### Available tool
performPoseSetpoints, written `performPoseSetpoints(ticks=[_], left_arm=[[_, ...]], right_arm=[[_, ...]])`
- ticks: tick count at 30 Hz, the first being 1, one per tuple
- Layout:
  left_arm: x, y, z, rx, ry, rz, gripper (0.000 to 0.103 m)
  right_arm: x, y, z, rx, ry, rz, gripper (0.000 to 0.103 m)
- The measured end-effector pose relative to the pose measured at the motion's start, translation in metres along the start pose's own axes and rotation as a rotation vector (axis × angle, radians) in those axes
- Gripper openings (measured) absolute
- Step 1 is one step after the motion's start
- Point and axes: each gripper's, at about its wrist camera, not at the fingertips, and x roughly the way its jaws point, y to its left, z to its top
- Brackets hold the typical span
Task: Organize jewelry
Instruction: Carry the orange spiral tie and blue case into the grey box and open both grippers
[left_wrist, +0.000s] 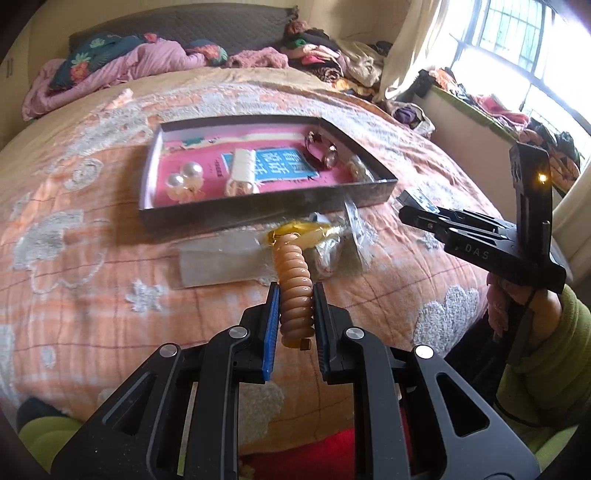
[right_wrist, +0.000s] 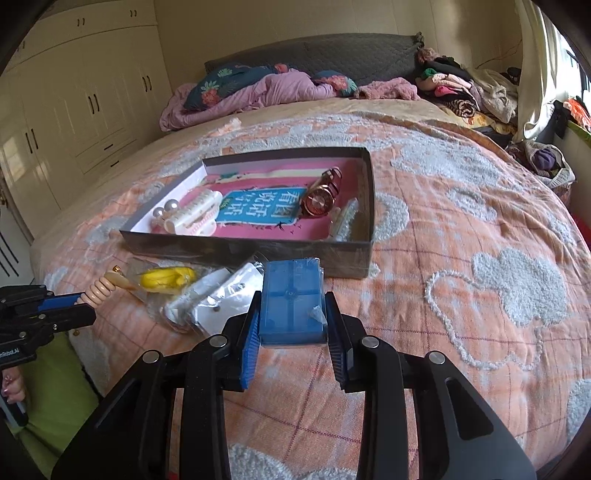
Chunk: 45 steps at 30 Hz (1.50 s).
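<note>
A dark shallow box (left_wrist: 258, 210) (right_wrist: 255, 251) with a pink lining lies on the bed. In it are pearl earrings (left_wrist: 183, 176) (right_wrist: 165, 209), a white hair clip (left_wrist: 241, 170) (right_wrist: 194, 216) and a rose-gold watch (left_wrist: 320, 147) (right_wrist: 320, 197). My left gripper (left_wrist: 295, 301) (right_wrist: 79, 297) is shut on a beige spiral hair tie (left_wrist: 295, 291) (right_wrist: 100, 288), held above the blanket in front of the box. My right gripper (right_wrist: 293, 306) (left_wrist: 406, 210) is shut on a small blue plastic case (right_wrist: 293, 302) (left_wrist: 419, 197), near the box's front right corner.
Clear plastic bags (right_wrist: 214, 295) (left_wrist: 343, 240) and a yellow item (right_wrist: 166, 279) (left_wrist: 303, 230) lie on the orange blanket (right_wrist: 461, 221) in front of the box. Bedding and clothes (right_wrist: 458, 88) pile at the headboard. A hand in a green sleeve (left_wrist: 546, 332) holds the right gripper.
</note>
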Motion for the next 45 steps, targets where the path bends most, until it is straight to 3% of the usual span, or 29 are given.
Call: performPoseSetpoints(ticks=[15,25,45], left_arm=[[-0.032,0.032,0.027,-0.082,-0.118,0.063,0.011],[-0.037,0.032,0.055,-0.075,-0.177,0.055,0.011],[0.007,0.016,0.091,-0.043,-0.157,0.017,0.011]], right_arm=[[-0.026,0.02,0.015,-0.033,-0.078,0.036,0.031],[-0.032,0.025,0.028,-0.036,-0.11,0.042,0.031],[-0.032,0.022,0.078,-0.043,-0.193,0.021,0.031]])
